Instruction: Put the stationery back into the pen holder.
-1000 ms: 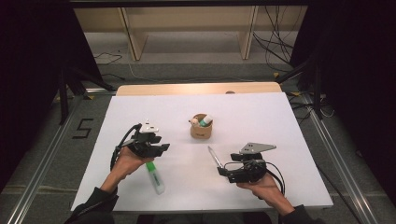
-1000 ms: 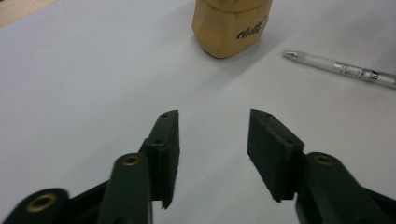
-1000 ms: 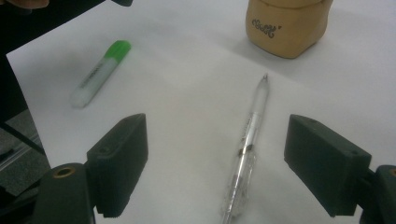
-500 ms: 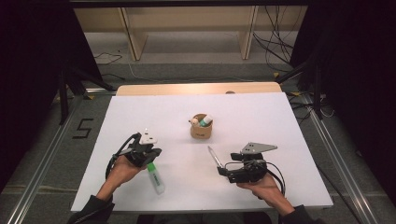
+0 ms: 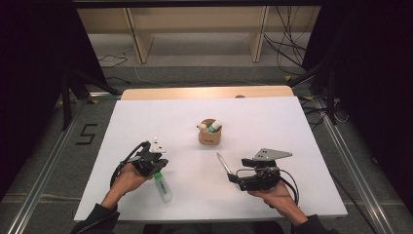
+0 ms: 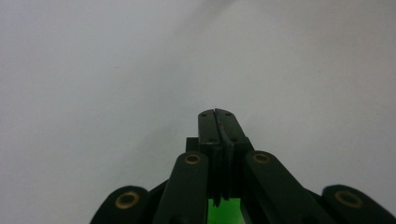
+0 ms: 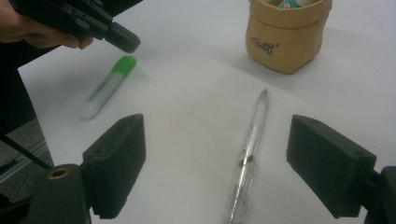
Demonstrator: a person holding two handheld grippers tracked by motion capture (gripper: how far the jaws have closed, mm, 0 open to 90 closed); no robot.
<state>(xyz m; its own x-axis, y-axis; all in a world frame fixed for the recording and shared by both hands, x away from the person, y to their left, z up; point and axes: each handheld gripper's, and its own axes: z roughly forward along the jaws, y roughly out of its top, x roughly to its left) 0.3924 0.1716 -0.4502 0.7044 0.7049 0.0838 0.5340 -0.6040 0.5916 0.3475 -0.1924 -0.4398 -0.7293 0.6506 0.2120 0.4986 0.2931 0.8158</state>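
Left claw (image 6: pixel 217 114): jaws are seen pressed together with nothing between them. It is held by the left hand just over the green cap end of the highlighter (image 5: pixel 163 187), and a sliver of green is caught beneath the jaws in the left gripper view.

Highlighter: laid flat on the white counter (image 5: pixel 160 117), near the person's left edge, cap pointing away from the person. It is judged light, rigid plastic with a smooth barrel that is likely to roll or skid if pushed. It is best gripped across the middle of the barrel, where the sides run straight, not at the tapered cap.

Right claw (image 5: pixel 239 169): jaws are held wide apart, low over the counter. The clear pen (image 7: pixel 250 149) is framed between them but not touched.

Pen: laid flat, tip pointed toward the tan pouch (image 5: pixel 209 137), which stands upright mid-counter with items already inside. The pen is judged thin, stiff, light and slippery. A hold at the thicker grip section is favoured, and a firm closure is needed so that it is not squirted out.
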